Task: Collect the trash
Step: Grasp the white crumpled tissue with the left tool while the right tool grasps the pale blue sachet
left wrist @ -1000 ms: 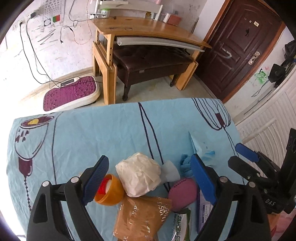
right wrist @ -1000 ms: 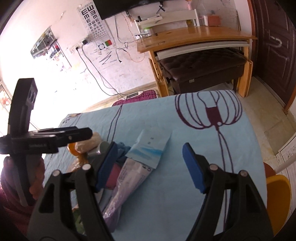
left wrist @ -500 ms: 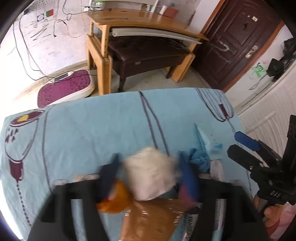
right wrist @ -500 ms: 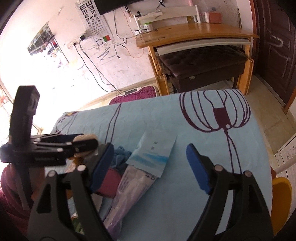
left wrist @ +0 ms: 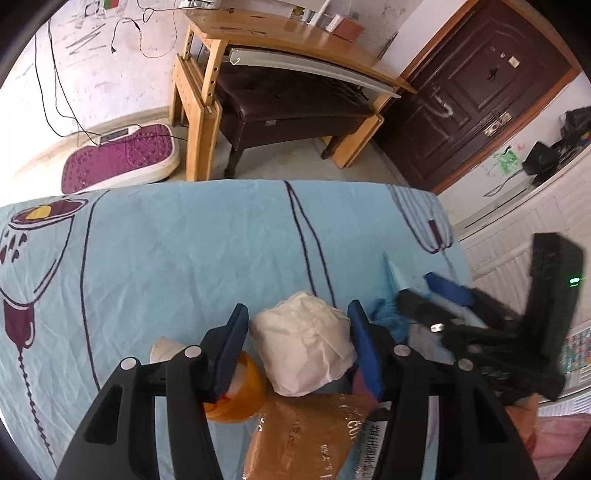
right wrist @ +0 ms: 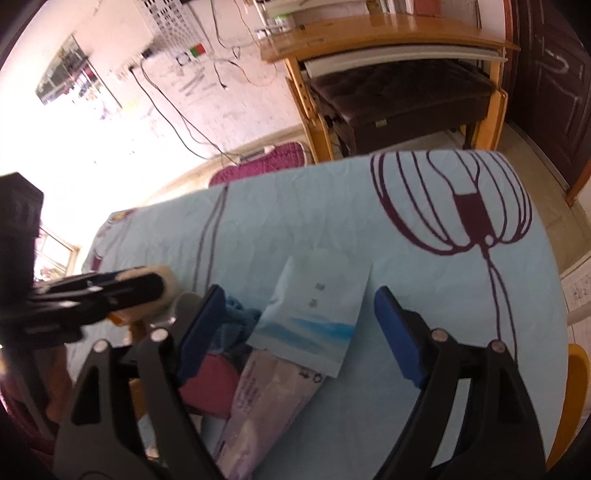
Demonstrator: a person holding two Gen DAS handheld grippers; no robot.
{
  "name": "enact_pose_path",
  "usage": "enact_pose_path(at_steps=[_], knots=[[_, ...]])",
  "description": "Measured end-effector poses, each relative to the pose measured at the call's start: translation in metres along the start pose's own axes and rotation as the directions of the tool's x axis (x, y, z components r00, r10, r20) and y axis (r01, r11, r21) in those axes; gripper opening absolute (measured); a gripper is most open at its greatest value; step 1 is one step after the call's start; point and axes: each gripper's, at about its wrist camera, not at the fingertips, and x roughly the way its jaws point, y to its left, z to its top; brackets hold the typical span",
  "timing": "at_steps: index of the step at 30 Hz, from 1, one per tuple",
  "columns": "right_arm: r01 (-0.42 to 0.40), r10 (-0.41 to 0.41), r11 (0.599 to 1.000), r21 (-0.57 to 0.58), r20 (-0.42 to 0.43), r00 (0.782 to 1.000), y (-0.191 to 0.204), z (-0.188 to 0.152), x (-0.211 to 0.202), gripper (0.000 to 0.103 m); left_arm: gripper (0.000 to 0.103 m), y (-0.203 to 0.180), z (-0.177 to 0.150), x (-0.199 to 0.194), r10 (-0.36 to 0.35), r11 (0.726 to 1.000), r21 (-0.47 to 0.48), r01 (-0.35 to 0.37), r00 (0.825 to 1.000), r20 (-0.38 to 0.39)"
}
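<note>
L tongs clamped; R tongs opening, nothing gripped.

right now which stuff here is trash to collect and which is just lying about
Trash for the job:
white paper wad, between the left gripper pads
orange cap
brown packet
pale blue packet, under the right gripper

Just lying about:
wooden desk
dark bench
purple mat

- Left gripper clamps a white paper wad.
- Orange cup and brown wrapper lie below it on the blue cloth.
</note>
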Motion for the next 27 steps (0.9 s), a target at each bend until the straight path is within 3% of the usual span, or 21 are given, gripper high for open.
enact_pose_path(at_steps=[4, 6, 9, 11, 13, 17, 21, 24, 27], knots=[[0.004, -0.004, 1.0, -0.009, 0.013, 1.0, 0.001, -0.001, 0.003, 0.086, 0.051, -0.004, 0.0, -0.009, -0.026, 1.0, -0.001, 0.026, 0.999, 0.025], [-0.008, 0.008, 1.0, 0.003, 0.02, 1.0, -0.002, -0.001, 0.001, 0.077, 0.051, -0.005, -0.001, -0.011, -0.033, 0.999, 0.001, 0.033, 0.999, 0.029], [-0.088, 0.086, 0.991, 0.097, 0.026, 0.996, -0.02, 0.002, -0.003, 0.067, 0.051, -0.006, -0.002, -0.011, -0.043, 0.999, -0.002, 0.043, 0.999, 0.024], [-0.142, 0.14, 0.978, 0.155, 0.026, 0.99, -0.032, 0.004, -0.003, 0.066, 0.051, -0.005, -0.002, -0.01, -0.046, 0.999, -0.005, 0.046, 0.999, 0.018], [-0.146, 0.146, 0.975, 0.169, 0.012, 0.989, -0.032, 0.008, -0.002, 0.066, 0.051, -0.004, -0.002, -0.01, -0.047, 0.999, -0.004, 0.047, 0.999, 0.016], [0.006, -0.005, 0.999, 0.045, -0.028, 1.0, -0.002, 0.014, 0.004, 0.066, 0.051, -0.007, -0.002, -0.011, -0.042, 0.999, 0.002, 0.042, 0.999, 0.022], [0.17, -0.172, 0.979, -0.111, -0.009, 0.985, 0.025, 0.007, 0.012, 0.064, 0.051, -0.008, -0.004, -0.015, -0.04, 0.999, 0.006, 0.039, 0.999, 0.033], [0.211, -0.211, 0.97, -0.122, 0.009, 0.977, 0.022, 0.006, 0.012, 0.05, 0.051, -0.01, -0.006, -0.017, -0.027, 1.0, 0.014, 0.027, 0.999, 0.043], [0.184, -0.182, 0.979, -0.085, 0.025, 0.983, 0.013, 0.002, 0.006, 0.05, 0.051, -0.011, -0.006, -0.022, -0.019, 0.999, 0.028, 0.017, 0.998, 0.057]])
